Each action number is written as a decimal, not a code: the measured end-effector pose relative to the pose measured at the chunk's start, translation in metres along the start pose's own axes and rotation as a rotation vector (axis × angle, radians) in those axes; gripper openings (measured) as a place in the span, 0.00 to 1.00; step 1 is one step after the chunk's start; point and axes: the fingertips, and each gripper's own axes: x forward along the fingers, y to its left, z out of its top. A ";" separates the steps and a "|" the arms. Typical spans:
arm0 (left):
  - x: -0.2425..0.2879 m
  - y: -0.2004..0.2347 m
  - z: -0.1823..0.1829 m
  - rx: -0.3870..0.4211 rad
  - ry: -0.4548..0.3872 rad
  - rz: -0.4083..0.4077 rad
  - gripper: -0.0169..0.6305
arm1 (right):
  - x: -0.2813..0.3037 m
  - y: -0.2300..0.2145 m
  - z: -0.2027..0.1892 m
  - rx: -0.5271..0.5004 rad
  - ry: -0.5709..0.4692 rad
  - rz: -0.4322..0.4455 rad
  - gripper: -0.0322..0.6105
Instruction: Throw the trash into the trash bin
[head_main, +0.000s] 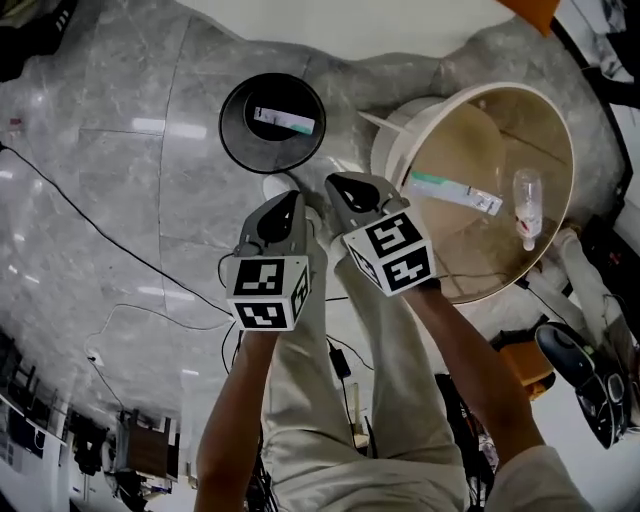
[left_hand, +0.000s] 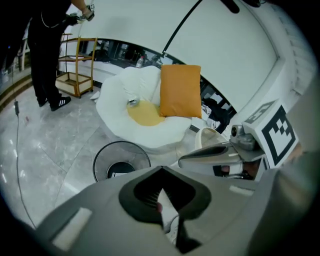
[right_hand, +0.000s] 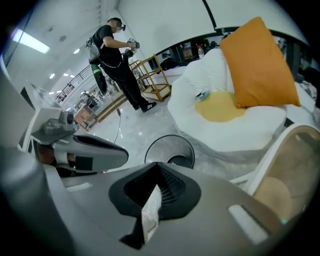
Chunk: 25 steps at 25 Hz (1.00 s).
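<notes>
Left claw (head_main: 288, 205) clamps a wrapper (left_hand: 167, 212), right claw (head_main: 345, 190) a scrap (right_hand: 151, 212). Both are aimed toward the bin (head_main: 272, 122), likely for dropping.

Grey veined marble floor (head_main: 110, 150) runs under everything, glossy with reflected light, and a thin black cable (head_main: 100, 228) trails across it. A white cloud-shaped lounge seat (right_hand: 240, 130) carries an upright orange cushion (right_hand: 260, 65) and a flat yellow pad (right_hand: 217, 107). Beyond, a wooden shelf rack (left_hand: 76, 59) stands beside a person in dark clothes (right_hand: 117, 60) (standing, hands raised). Strip lights (right_hand: 30, 40) glow overhead; the wall (left_hand: 225, 45) is plain white.
</notes>
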 end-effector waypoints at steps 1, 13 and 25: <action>-0.002 -0.006 0.004 0.013 -0.010 -0.001 0.03 | -0.008 -0.002 -0.001 0.018 -0.007 0.007 0.09; -0.011 -0.078 0.026 0.116 -0.032 -0.037 0.03 | -0.101 -0.027 -0.012 0.126 -0.127 -0.040 0.09; -0.004 -0.180 0.033 0.265 0.015 -0.141 0.03 | -0.188 -0.080 -0.051 0.291 -0.230 -0.209 0.09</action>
